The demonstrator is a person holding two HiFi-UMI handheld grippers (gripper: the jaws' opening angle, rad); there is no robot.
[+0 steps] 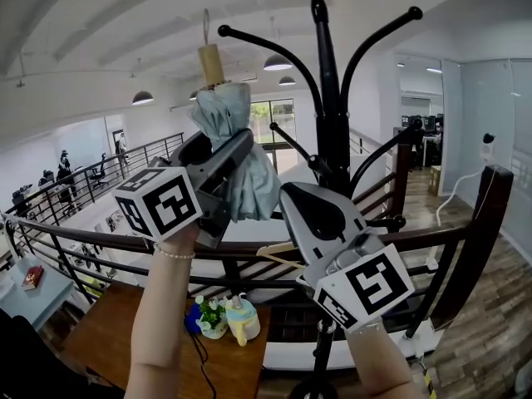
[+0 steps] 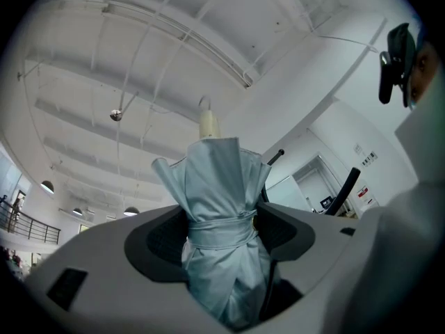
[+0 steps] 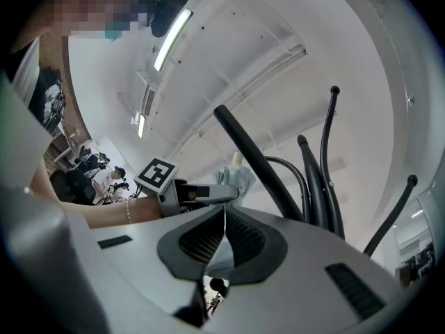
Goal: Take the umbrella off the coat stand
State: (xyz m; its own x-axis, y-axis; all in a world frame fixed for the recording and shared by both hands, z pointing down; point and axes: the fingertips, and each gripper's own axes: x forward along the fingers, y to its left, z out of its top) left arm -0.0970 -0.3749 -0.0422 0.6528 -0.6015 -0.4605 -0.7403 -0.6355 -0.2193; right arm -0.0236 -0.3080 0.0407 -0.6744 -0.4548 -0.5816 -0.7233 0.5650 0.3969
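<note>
A folded pale blue umbrella with a tan wooden handle and a cord loop pointing up is held upright. My left gripper is shut on the umbrella, gripping it at its tie band. The loop stands just left of a hook tip of the black coat stand. No hook passes through the loop in the left gripper view. Lower right, in front of the stand's pole, my right gripper is shut with nothing between its jaws. In the right gripper view, the stand's hooks rise ahead, with the left gripper and umbrella behind.
A dark handrail runs across behind the stand, with a long drop to a lower floor beyond. Below stands a wooden desk with a small plant and a bottle. Several curved hooks spread around the pole.
</note>
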